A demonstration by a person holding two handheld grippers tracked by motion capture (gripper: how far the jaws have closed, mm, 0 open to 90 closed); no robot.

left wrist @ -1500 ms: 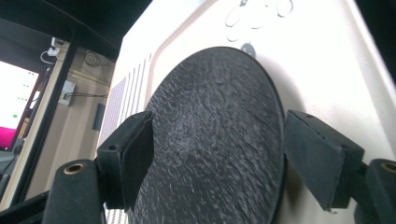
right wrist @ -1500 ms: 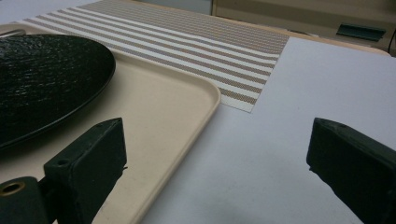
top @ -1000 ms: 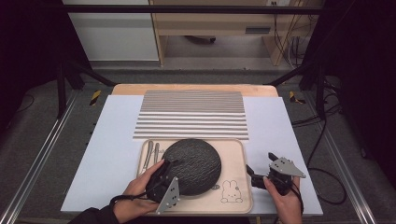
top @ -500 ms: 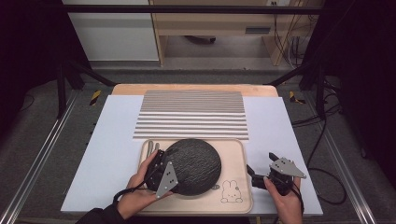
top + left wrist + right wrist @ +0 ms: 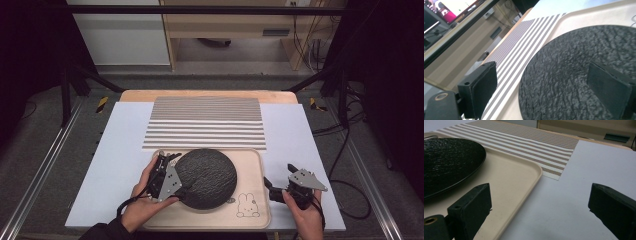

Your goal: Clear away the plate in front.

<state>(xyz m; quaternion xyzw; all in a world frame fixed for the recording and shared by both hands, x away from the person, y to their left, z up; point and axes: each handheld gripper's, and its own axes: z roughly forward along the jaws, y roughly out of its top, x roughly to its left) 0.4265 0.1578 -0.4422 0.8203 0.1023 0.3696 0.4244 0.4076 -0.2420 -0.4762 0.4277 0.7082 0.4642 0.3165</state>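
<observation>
A round black textured plate (image 5: 207, 177) (image 5: 579, 50) (image 5: 446, 157) lies on a beige tray (image 5: 250, 162) (image 5: 511, 177) with a rabbit drawing (image 5: 245, 205). My left gripper (image 5: 166, 159) (image 5: 549, 82) is at the plate's left edge. Its jaws have just been opening and stand wide, one over the plate and one outside it. The rim lies between them and the pads do not press on it. My right gripper (image 5: 278, 174) (image 5: 539, 202) hovers open at the tray's right edge, over the tray rim and the table, with nothing held.
A striped placemat (image 5: 205, 122) (image 5: 524, 45) (image 5: 524, 140) lies just beyond the tray on the pale sheet (image 5: 120, 150) that covers the table. Metal rails run along both sides. A cable (image 5: 345, 200) trails from the right gripper.
My left hand has slid from the plate's front-left corner up along its left edge, away from me. The right hand has not moved.
</observation>
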